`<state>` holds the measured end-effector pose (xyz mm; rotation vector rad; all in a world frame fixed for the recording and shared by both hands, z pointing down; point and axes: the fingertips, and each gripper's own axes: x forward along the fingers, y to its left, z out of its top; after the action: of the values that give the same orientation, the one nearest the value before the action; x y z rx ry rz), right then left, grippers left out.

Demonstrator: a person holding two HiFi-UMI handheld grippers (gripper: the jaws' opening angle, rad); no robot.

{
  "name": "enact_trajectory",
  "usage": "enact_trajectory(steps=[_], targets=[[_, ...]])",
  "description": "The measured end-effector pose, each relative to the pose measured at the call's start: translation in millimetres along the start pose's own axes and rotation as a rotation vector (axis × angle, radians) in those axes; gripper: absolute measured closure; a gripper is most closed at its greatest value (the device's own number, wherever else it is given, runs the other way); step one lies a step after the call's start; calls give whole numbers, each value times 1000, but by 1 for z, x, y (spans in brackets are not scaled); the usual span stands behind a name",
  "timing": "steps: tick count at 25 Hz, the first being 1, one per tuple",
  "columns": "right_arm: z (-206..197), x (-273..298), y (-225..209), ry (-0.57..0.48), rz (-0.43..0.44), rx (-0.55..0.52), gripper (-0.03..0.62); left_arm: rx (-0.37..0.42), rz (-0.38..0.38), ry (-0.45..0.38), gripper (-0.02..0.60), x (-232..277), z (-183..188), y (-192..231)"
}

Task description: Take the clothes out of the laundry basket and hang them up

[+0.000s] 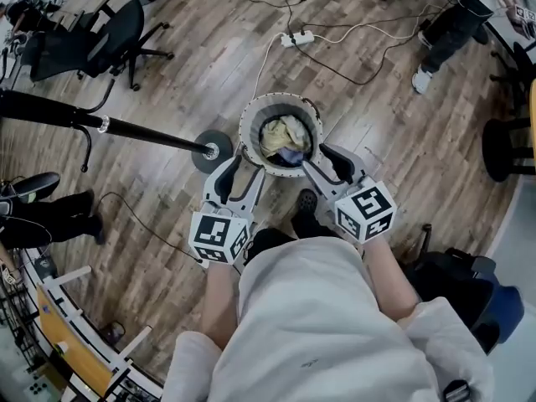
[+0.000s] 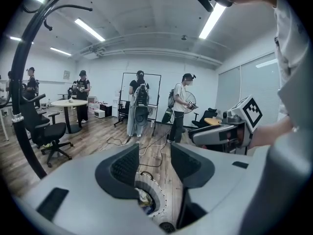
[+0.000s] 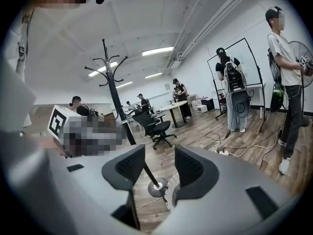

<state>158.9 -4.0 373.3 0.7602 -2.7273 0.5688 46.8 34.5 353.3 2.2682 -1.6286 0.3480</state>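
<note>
Grey basket [image 1: 280, 100] of crumpled clothes [image 1: 283, 135]

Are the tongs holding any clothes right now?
No, nothing is held. The left tongs and the right tongs are both open and empty, and the clothes lie in the laundry basket.

Straight down into the open mouth of the laundry basket [image 1: 249, 124] free, with only the clothes [image 1: 285, 136] lying inside, and bare wood floor [image 1: 394, 141] on its right side. On its left blocked by the round base [image 1: 211, 150] of the coat stand [image 3: 113, 82], with the dark pole [image 1: 126, 128] slanting away near the left gripper [image 1: 244, 167]. Beyond the basket, well apart, a power strip [image 1: 297, 38] with loose cables [image 1: 377, 28] across the floor.
</note>
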Motion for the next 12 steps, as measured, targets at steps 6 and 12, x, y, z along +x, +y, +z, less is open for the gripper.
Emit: enact_trajectory(steps=[6,12], targets=[[-30,14,-1,62,24,44,413,-28,1,49,383,12,-20,3],[-54,26,-11,114,8,100,414,-53,-15,109,379,36,-45,9]])
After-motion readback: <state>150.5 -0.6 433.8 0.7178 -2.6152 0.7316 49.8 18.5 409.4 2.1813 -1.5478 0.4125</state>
